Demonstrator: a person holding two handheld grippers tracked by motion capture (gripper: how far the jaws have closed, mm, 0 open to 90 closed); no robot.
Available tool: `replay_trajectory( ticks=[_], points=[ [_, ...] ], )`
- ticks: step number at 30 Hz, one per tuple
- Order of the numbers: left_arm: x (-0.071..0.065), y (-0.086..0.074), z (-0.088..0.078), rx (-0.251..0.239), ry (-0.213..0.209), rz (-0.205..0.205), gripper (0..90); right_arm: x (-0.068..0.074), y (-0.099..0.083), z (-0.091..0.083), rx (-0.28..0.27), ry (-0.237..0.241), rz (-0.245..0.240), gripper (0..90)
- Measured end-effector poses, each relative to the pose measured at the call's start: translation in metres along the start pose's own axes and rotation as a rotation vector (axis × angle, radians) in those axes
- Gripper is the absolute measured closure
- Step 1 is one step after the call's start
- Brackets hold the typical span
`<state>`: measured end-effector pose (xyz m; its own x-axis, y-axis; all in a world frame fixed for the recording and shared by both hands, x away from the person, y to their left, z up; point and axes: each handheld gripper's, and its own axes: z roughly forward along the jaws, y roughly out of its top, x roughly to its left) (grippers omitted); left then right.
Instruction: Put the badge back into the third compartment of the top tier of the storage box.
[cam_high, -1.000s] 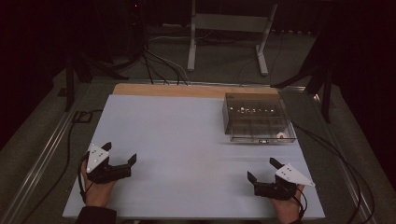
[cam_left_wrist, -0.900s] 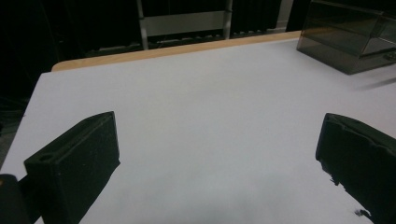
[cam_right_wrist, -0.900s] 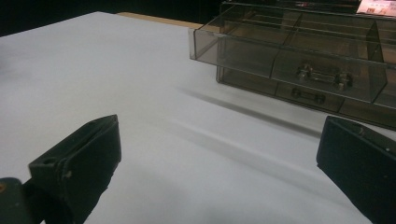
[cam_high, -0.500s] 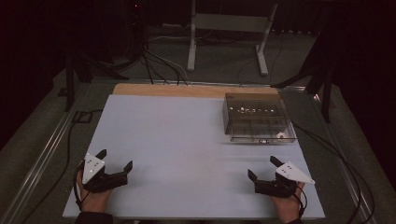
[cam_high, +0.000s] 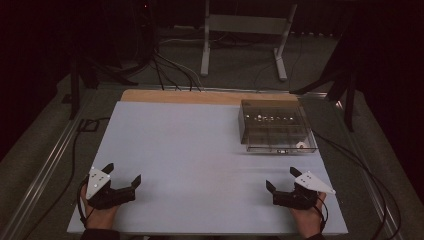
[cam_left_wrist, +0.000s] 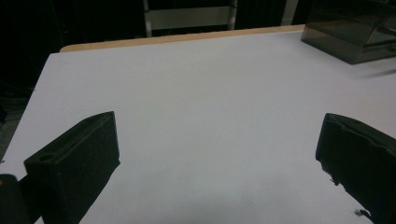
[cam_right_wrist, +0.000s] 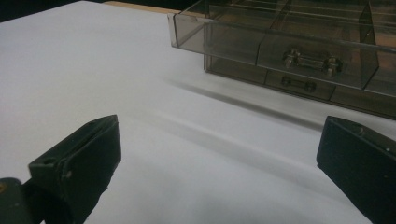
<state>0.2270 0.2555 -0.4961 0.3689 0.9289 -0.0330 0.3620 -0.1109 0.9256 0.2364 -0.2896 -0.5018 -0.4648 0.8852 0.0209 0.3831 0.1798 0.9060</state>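
Observation:
My left gripper (cam_high: 122, 174) rests near the table's front left corner, held by a hand, jaws wide apart with nothing between them (cam_left_wrist: 219, 154). At the front right, my right gripper (cam_high: 282, 180) is likewise open and empty (cam_right_wrist: 219, 158). A smoky clear plastic organiser box (cam_high: 276, 126) stands at the back right of the white table (cam_high: 190, 150); its lid or drawer juts forward, and small metal parts lie in its compartments (cam_right_wrist: 312, 61). The box (cam_left_wrist: 355, 37) also shows far off in the left gripper view. It sits well ahead of the right gripper.
A wooden strip (cam_high: 200, 96) runs along the table's far edge. Beyond it are a metal stand (cam_high: 245, 30) and cables on the floor (cam_high: 165, 65). A rail (cam_high: 45, 170) runs along the left side. The white surface spreads wide between the grippers.
My left gripper has drawn back toward the front edge and turned slightly. The right gripper has stayed in place.

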Motion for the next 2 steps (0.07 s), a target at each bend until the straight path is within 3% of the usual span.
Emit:
replay_trajectory(
  ticks=[2],
  points=[
    [0.0003, -0.0003, 0.0011, 0.009, 0.002, -0.001, 0.5, 0.0, -0.0006, 0.0013, 0.01, 0.0, -0.001, 0.0]
  ],
)
